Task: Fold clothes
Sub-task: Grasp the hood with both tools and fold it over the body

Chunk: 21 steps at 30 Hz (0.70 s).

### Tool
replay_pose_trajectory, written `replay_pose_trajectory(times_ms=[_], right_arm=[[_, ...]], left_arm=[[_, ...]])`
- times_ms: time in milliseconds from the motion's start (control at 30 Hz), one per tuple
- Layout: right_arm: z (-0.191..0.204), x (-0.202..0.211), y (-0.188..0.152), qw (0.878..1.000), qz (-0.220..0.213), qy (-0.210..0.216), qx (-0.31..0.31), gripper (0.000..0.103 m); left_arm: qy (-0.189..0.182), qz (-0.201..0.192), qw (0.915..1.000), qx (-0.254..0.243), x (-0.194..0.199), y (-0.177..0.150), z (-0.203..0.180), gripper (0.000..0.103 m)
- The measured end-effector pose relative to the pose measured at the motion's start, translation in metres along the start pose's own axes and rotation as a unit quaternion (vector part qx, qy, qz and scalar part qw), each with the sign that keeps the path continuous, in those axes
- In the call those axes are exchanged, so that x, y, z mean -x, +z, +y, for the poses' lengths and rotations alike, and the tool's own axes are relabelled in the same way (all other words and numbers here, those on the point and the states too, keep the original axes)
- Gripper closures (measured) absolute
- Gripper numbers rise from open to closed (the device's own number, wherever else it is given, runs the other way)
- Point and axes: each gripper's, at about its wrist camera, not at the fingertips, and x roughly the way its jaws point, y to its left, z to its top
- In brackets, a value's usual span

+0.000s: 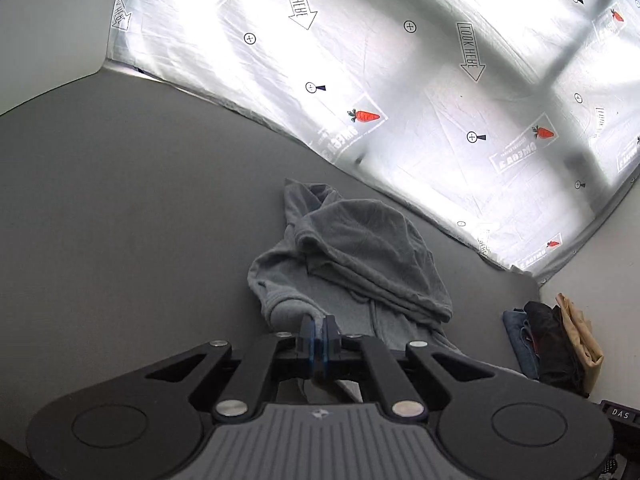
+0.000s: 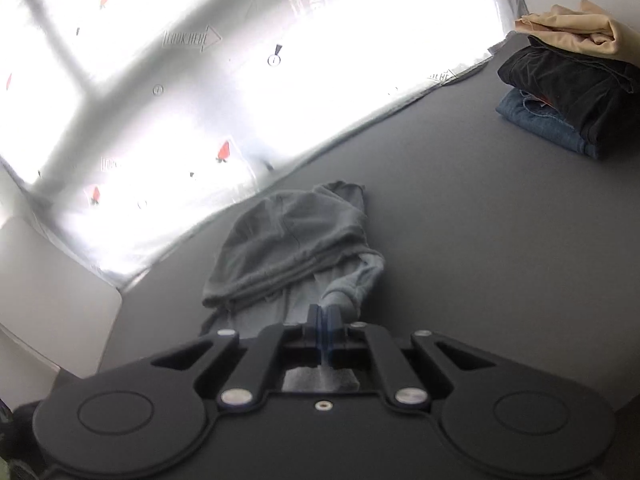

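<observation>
A grey hooded sweatshirt [image 1: 352, 264] lies crumpled on the dark grey table [image 1: 132, 208], hood bunched on top. My left gripper [image 1: 319, 324] is shut on a fold of the sweatshirt at its near left edge. In the right wrist view the same sweatshirt [image 2: 288, 240] lies ahead, and my right gripper [image 2: 323, 314] is shut on its near right edge, by a sleeve or cuff. Both grips hold the cloth close to the table. The cloth under the grippers is hidden.
A stack of folded clothes [image 2: 568, 80], beige on black on blue denim, sits at the table's far right corner; it also shows in the left wrist view [image 1: 556, 344]. A bright printed sheet [image 1: 400, 80] hangs behind the table. A white wall [image 2: 52, 288] stands at left.
</observation>
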Motion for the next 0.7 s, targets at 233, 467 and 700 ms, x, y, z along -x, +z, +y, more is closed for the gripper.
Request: replay_pose_trajectory(times_ms=[233,467,700], right_arm=[[-0.001,-0.017,0.020,1.000,-0.008,0.001,-0.023,0.100],[0.008,-0.032,0.043,0.999,-0.037,-0.005,-0.027,0.101],[0.019,-0.063,0.087,0.998,-0.059,-0.004,-0.029,0.101]], left_arm=[[0.008,-0.004,1.0000,0.003,-0.018,0.019,-0.001,0.100],[0.024,-0.035,0.9988,-0.024,-0.031,0.039,-0.013,0.100],[0.011,-0.055,0.9975,-0.043,-0.062,0.081,-0.027,0.100]])
